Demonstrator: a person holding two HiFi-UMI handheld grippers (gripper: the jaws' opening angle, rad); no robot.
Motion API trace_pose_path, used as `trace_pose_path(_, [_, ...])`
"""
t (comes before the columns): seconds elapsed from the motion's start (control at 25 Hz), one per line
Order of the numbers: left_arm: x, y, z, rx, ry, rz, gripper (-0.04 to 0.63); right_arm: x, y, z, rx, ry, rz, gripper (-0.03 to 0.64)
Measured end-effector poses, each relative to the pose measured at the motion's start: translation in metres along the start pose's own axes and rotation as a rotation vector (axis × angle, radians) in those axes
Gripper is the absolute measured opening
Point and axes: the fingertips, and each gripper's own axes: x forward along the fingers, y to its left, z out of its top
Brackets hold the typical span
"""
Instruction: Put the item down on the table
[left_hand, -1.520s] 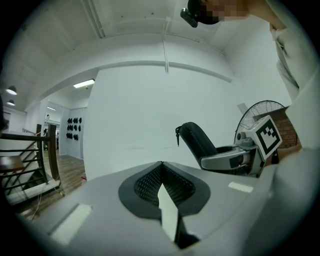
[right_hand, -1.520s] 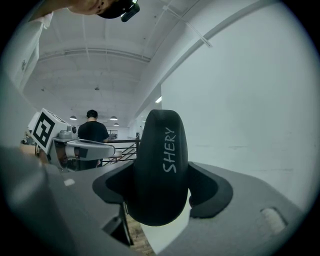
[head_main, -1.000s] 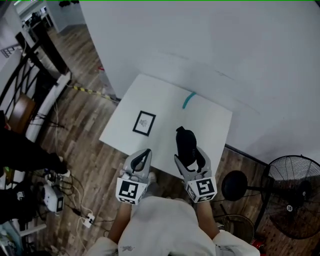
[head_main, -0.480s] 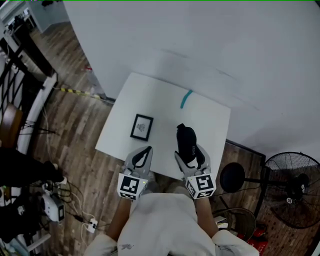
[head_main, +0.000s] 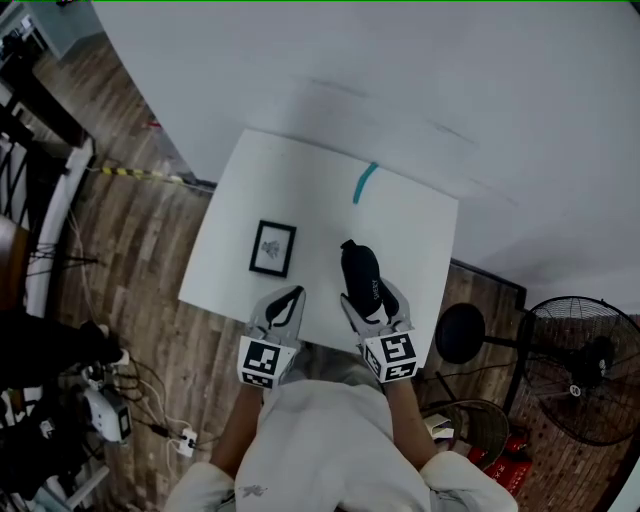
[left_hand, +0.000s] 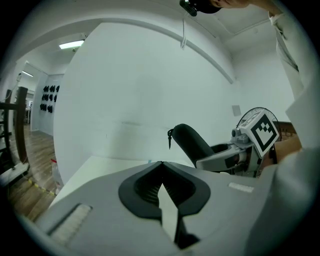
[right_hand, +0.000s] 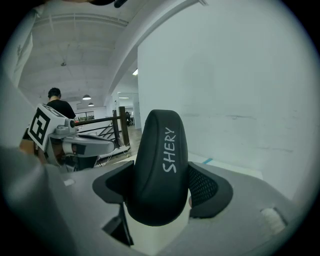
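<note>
Clamping one black case (right_hand: 160, 160) between its two pads, the right gripper (head_main: 368, 303) has its jaws spread wide around the case's near end, one dark pad pressed against each side. White letters on the case read SHERY, and one small zipper pull hangs from its far tip in the left gripper view. The case juts out from the jaws toward the far side and tilts upward, its far end raised off the tabletop, over the near right part of the single white table (head_main: 400, 230)

The left gripper (left_hand: 161, 167) has its two jaws together, tips touching, with nothing between them. It sits to the left of the right gripper, at the table's near edge, and each gripper carries one marker cube at its near end

Two other things lie on the table: one small dark-framed picture (head_main: 272, 248), flat on the left part and well apart from the case, and one short teal strip (head_main: 364, 183) at the far edge. A white wall (head_main: 450, 80) stands behind the table. On the wooden floor (head_main: 150, 260) to the right are one round black stool (head_main: 460, 333) and one standing fan (head_main: 585, 370)
</note>
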Motion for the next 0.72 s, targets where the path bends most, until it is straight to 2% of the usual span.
trace_pose_path(0.28, [0.027, 0.006, -0.031, -0.031, 0.088, 0.018, 0.018, 0.036, -0.011, -0.040, 0.038, 0.114, 0.054, 0.328])
trace_pose_path(0.72, [0.065, 0.016, -0.069, -0.085, 0.180, 0.046, 0.018, 0.073, -0.030, -0.079, 0.053, 0.225, 0.108, 0.330])
